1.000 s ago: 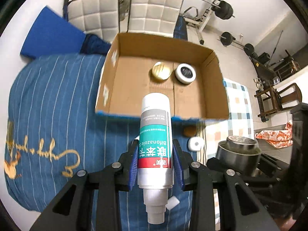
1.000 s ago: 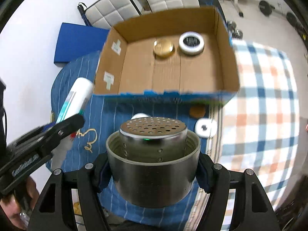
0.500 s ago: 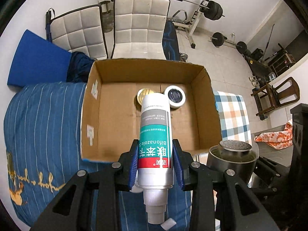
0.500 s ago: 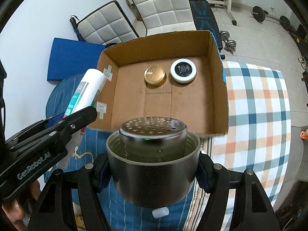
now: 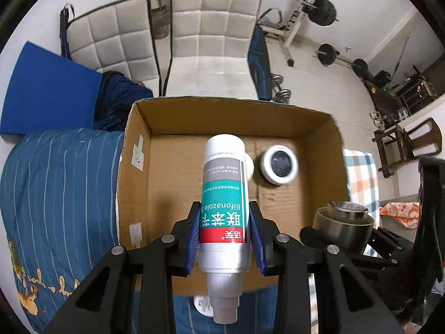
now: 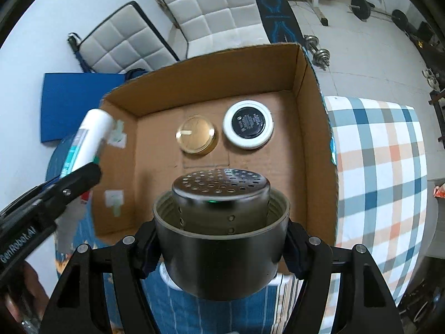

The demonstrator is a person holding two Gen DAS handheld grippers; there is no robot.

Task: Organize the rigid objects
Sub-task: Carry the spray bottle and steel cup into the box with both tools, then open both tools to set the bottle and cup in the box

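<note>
My left gripper (image 5: 224, 228) is shut on a white spray bottle (image 5: 224, 194) with a teal and red label, held over the open cardboard box (image 5: 319, 150). My right gripper (image 6: 221, 239) is shut on a steel strainer cup (image 6: 221, 231) with a perforated insert, over the box's near edge. In the box lie a gold lid (image 6: 196, 134) and a white-rimmed black jar (image 6: 248, 124). The jar (image 5: 279, 164) shows in the left wrist view; the bottle hides most of the gold lid there. The bottle (image 6: 90, 139) and left gripper show at the left of the right wrist view.
The box sits on a bed with a blue striped cover (image 5: 55, 183) and a checked blanket (image 6: 381, 167). White padded chairs (image 5: 211, 41), a blue mat (image 5: 50, 94) and gym weights (image 5: 325, 11) stand behind. A small white object (image 5: 203, 304) lies on the cover under the bottle.
Both grippers have moved forward with their loads; the box now lies closer and below them. The bottle now reaches over the box floor, the cup over the near wall.
</note>
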